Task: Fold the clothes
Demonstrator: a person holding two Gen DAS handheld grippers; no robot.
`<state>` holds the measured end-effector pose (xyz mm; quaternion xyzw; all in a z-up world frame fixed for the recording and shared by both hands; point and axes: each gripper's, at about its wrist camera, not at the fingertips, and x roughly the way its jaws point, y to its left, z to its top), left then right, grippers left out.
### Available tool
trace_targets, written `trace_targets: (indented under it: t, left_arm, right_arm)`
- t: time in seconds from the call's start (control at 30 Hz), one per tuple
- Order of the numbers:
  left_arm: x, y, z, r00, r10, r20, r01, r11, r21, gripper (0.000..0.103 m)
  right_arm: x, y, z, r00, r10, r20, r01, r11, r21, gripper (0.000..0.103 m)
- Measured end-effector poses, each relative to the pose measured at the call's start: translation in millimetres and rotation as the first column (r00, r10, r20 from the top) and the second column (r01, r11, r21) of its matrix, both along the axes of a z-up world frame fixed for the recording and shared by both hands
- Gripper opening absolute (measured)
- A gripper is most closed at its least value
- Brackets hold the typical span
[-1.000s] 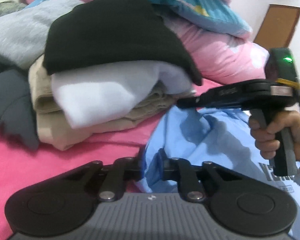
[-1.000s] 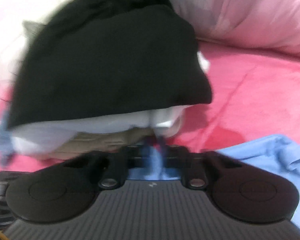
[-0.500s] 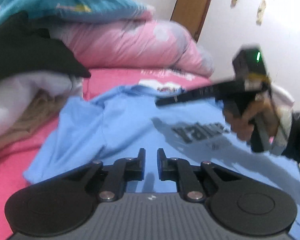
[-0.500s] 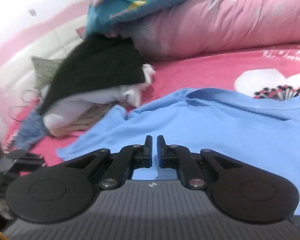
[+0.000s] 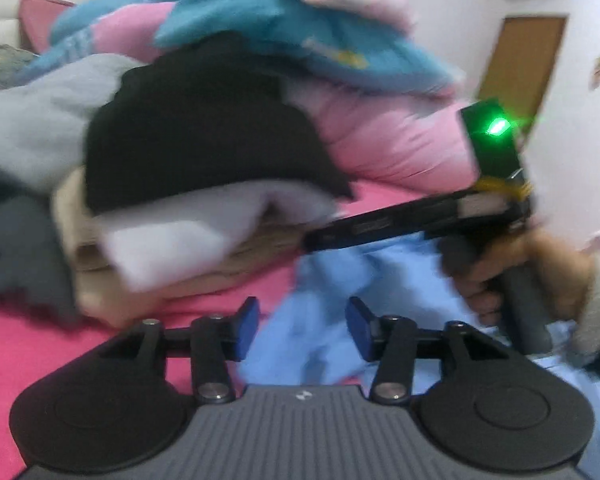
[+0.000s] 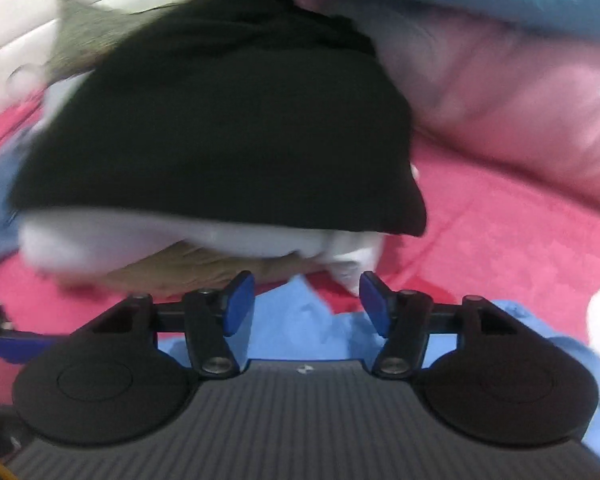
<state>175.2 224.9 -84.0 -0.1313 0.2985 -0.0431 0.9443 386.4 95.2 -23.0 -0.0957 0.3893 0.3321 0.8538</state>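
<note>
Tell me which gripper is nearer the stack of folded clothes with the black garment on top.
Right. The right gripper is open over the blue shirt, its fingertips almost at the stack of folded clothes. The left gripper, also open, sits further back from it.

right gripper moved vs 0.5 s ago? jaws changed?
Yes. The right gripper has swung back toward the folded stack, close up to the black garment, and its jaws went from shut to open over the blue shirt.
</note>
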Motion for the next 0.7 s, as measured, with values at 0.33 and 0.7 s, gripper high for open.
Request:
trace_targets:
  t: [0.33, 0.7]
  left_arm:
    - [-8, -8, 1, 0.982, -0.157, 0.105, 0.163, 0.986, -0.044, 0.013]
    - [-30, -68, -4, 0.767, -0.625, 0.144, 0.627, 0.778, 0.034, 0.053]
  right_arm:
    - [-30, -88, 21, 0.989, 0.138, 0.045, -0.143, 0.886, 0.442, 0.004]
    - [-87, -233, -8, 0.974, -0.217, -0.068, 0.228, 0.929, 0.292, 0.053]
